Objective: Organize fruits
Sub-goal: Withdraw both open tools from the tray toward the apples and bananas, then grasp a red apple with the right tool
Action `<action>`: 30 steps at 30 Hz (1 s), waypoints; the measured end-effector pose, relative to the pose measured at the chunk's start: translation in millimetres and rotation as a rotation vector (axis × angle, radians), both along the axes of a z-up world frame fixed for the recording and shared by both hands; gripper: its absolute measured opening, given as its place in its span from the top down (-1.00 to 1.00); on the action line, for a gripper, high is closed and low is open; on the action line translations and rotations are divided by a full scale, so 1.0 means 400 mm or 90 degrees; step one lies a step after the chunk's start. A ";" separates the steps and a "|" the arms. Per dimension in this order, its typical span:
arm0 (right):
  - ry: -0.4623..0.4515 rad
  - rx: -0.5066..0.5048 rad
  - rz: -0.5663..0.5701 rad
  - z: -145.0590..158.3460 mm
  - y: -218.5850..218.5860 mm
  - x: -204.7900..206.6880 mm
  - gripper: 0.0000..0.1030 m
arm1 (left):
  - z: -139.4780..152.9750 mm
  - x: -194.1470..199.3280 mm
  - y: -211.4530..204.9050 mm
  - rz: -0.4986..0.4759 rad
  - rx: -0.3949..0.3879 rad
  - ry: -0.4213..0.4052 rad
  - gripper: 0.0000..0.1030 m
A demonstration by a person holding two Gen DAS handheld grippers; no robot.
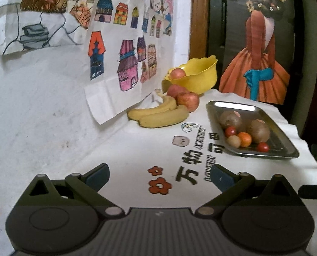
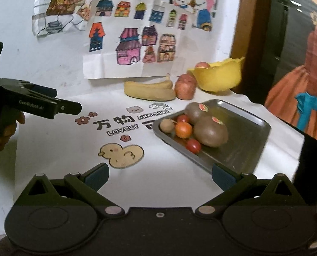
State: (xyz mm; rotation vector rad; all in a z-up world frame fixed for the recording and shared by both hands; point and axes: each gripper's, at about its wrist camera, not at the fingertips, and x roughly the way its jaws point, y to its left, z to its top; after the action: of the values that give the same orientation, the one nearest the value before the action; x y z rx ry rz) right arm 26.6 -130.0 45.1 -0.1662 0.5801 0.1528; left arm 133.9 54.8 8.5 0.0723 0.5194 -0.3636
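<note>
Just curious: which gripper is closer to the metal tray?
Right. The right gripper sits at the tray's near corner; the left gripper hangs farther back over the printed cloth.

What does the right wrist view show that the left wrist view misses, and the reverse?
Only the right wrist view shows the left gripper from the side, held by a hand, and the yellow duck print on the white cloth.

Only the left wrist view shows the full orange-dress figure picture.

Both share the rectangular metal tray with two brown kiwis, the yellow bananas, red apples and yellow plastic bowl.
</note>
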 end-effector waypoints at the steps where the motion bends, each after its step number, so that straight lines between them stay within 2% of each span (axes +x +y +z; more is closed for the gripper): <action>1: -0.002 -0.006 0.007 0.002 0.005 0.012 -0.99 | -0.002 0.007 0.001 0.001 0.002 0.001 -0.99; 12: -0.023 -0.019 0.070 0.061 0.001 0.197 -0.99 | 0.003 0.095 -0.006 0.001 0.017 -0.013 -0.99; 17: -0.005 0.015 0.056 0.090 -0.046 0.333 -0.99 | 0.014 0.153 -0.032 -0.014 0.044 -0.030 -0.99; 23: 0.054 0.124 -0.005 0.100 -0.132 0.550 -0.98 | 0.019 0.239 -0.094 -0.071 0.066 -0.067 -0.99; 30: 0.107 0.165 -0.027 0.064 -0.165 0.765 -0.95 | -0.011 0.345 -0.152 -0.127 0.064 -0.049 -0.99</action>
State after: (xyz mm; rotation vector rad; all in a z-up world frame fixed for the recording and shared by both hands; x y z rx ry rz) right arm 332.4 -195.8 70.6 0.1117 0.7241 0.2011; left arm 272.0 -6.0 4.0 0.2353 0.4556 -0.5280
